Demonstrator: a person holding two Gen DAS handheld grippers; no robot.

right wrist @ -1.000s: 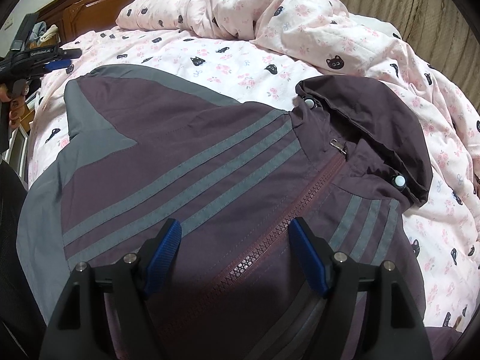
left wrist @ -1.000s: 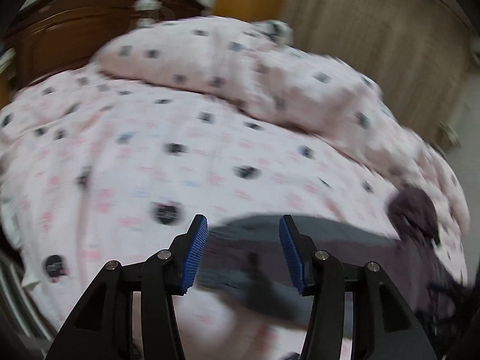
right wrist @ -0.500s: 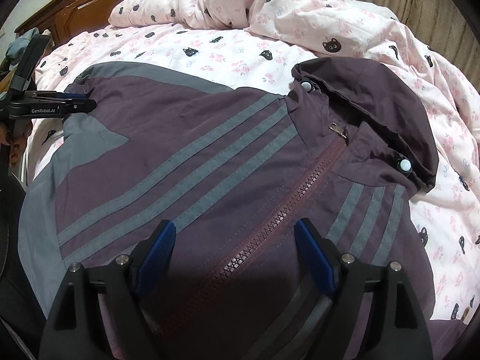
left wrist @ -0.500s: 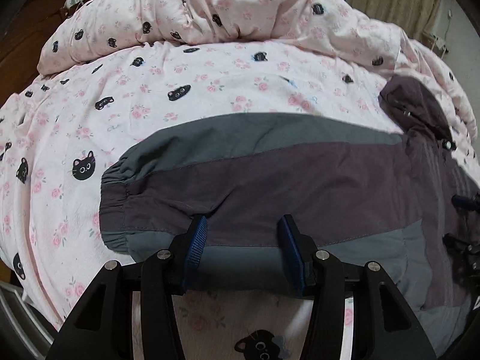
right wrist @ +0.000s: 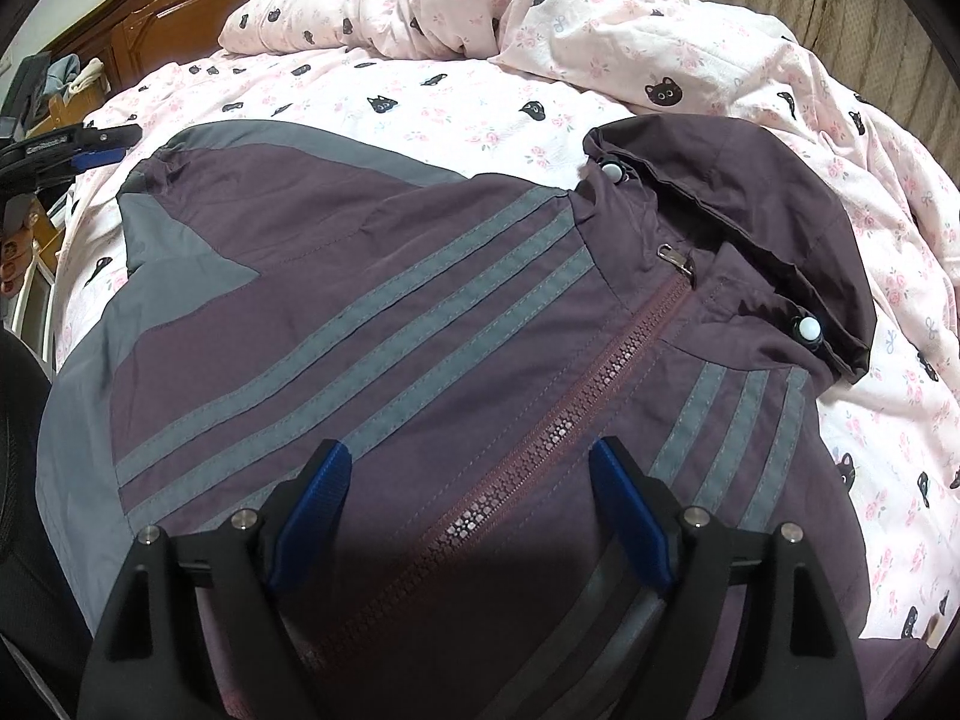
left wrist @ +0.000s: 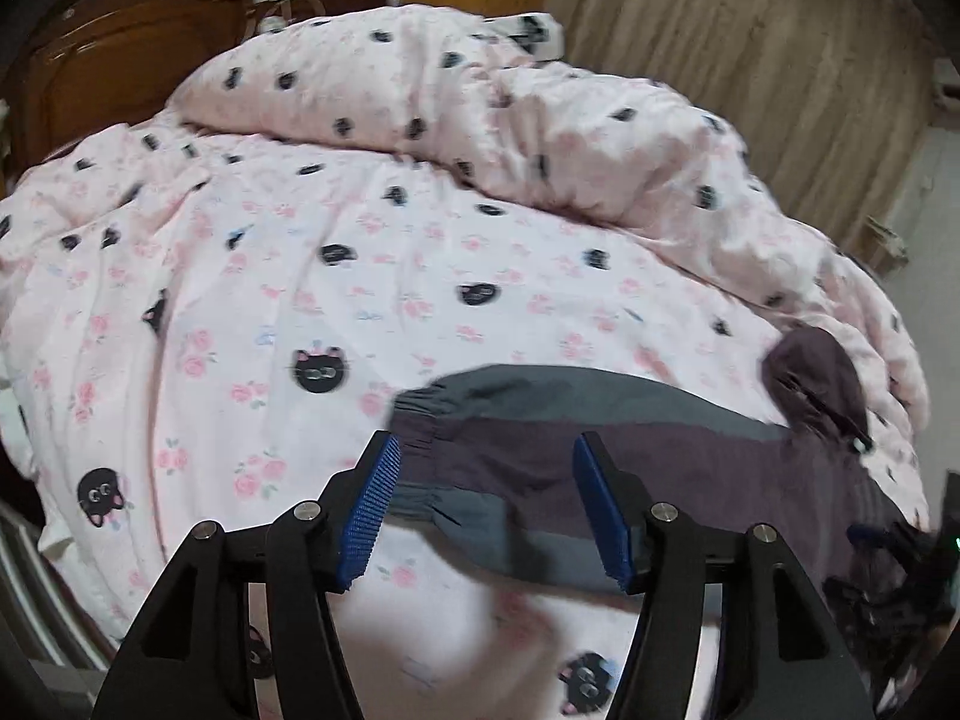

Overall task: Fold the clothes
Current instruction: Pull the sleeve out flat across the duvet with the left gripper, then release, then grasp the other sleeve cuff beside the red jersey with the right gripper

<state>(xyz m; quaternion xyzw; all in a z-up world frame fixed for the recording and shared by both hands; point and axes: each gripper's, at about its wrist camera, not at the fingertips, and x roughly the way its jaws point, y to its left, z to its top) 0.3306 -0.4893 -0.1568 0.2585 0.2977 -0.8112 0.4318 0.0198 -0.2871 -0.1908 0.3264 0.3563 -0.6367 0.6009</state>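
Jacket (right wrist: 372, 324), purple with grey stripes, lies spread face up on the bed (right wrist: 456, 96), zipped to the collar. All positions below are given relative to the jacket.

Step in hand: sleeve fold, at the approach stage. No fold is visible yet.

Left gripper (left wrist: 486, 504) hovers over the sleeve (left wrist: 540, 456) at its cuff end. Its jaws are opening, and the elastic cuff (left wrist: 414, 438) shows between them, but the pads do not press on it. Right gripper (right wrist: 468, 516) hangs above the lower chest, astride the zipper (right wrist: 576, 414). Its jaws stand spread wide with nothing pinched.

Next move, as a judgement: lower the left gripper onto the cuff, close on both cloth layers, then carry the sleeve across the chest. The right gripper is placed to steady the body during that move.

Orientation: the hood (right wrist: 750, 204) points toward the bunched quilt (right wrist: 480, 6) beyond the collar. The hem lies out of view beneath the right gripper. The long axis follows the zipper; the sleeve extends sideways from the shoulder.
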